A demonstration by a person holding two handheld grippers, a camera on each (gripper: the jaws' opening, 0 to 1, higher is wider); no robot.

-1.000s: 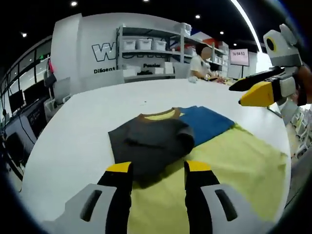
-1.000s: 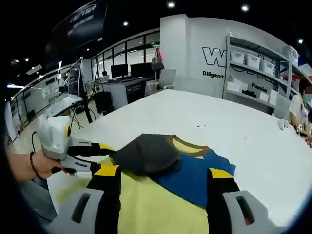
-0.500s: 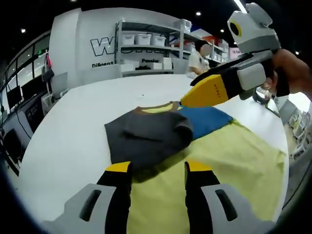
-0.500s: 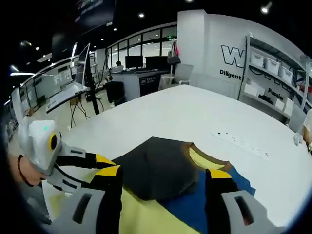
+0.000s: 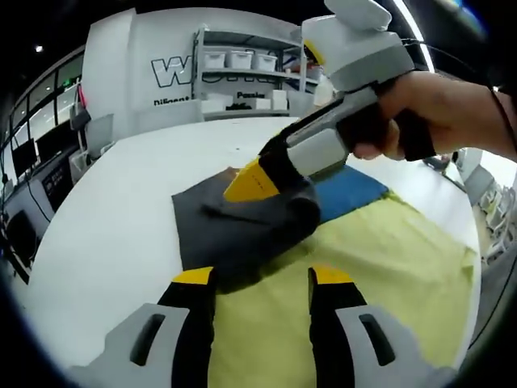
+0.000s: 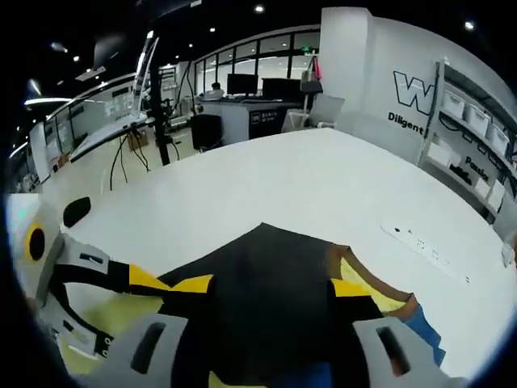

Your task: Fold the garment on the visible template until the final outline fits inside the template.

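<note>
We see the shirt [image 5: 266, 234] on the white bench [image 5: 113, 218], its dark sleeve [image 5: 242, 222] folded inward, right tongs [image 5: 246, 182] over the sleeve, parted, left tongs [image 5: 262, 279] near the shirt, parted, empty.

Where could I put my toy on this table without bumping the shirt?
The white table is bare beyond the shirt's dark folded sleeve, out toward the office desks, and left of the shirt in the left gripper view. It is crowded over the shirt, where both tongs work.
</note>
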